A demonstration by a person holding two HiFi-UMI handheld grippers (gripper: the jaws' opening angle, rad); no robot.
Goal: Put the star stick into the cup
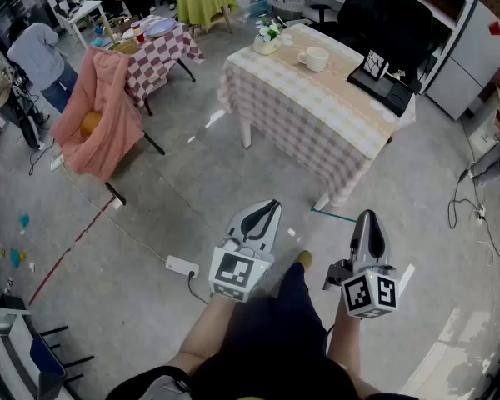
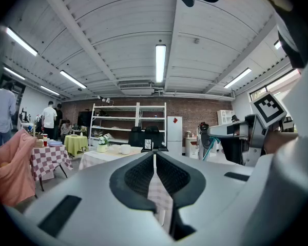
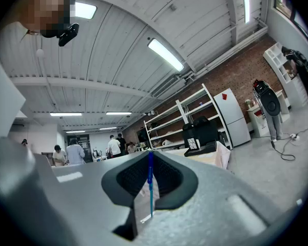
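The white cup [image 1: 314,58] stands on the far part of the table with the pale checked cloth [image 1: 317,123]; it also shows small in the left gripper view [image 2: 125,148]. A thin blue-green stick [image 1: 333,216] juts sideways from my right gripper [image 1: 368,217], whose jaws are shut on it. In the right gripper view the stick [image 3: 150,183] runs up between the pressed pads of the right gripper [image 3: 150,155]; its star end is not visible. My left gripper [image 1: 271,205] hangs over the floor short of the table, shut and empty [image 2: 154,155].
A small flower pot [image 1: 267,40] and a black device with a marker card [image 1: 379,77] share the table with the cup. A pink-draped chair [image 1: 100,115] stands to the left. A power strip [image 1: 182,265] and its cables lie on the floor near my feet. People stand at the far left.
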